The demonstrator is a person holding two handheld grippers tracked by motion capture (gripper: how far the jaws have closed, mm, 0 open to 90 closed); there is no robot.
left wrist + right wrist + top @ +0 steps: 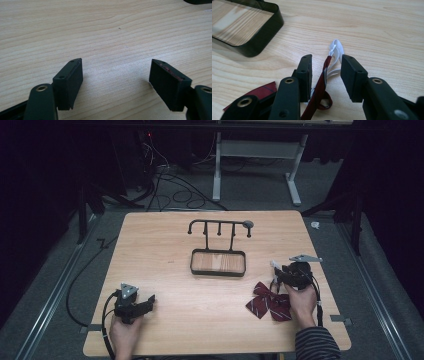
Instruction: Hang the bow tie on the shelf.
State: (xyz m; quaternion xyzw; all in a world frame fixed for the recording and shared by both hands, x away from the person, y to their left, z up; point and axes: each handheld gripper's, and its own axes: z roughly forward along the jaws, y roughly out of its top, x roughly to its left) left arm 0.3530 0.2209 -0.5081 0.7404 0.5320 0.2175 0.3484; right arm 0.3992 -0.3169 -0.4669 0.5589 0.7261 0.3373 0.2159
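A dark red striped bow tie [270,304] lies on the wooden table [170,240] near its right front corner. Its red strap [320,86] and white elastic loop [336,47] run up between the jaws of my right gripper [325,61]. The strap rests against one pad while the other stands clear of it. In the high view the right gripper [276,270] sits just behind the bow tie, pointing left. My left gripper [148,301] rests low at the front left, its jaws [116,80] wide apart over bare wood with nothing between them.
A black wire stand [220,223] with a hook bar rises from a black-rimmed tray [218,273] at the table's middle back; the tray's corner [259,32] shows in the right gripper view. Cables and a desk frame [257,150] lie on the floor beyond.
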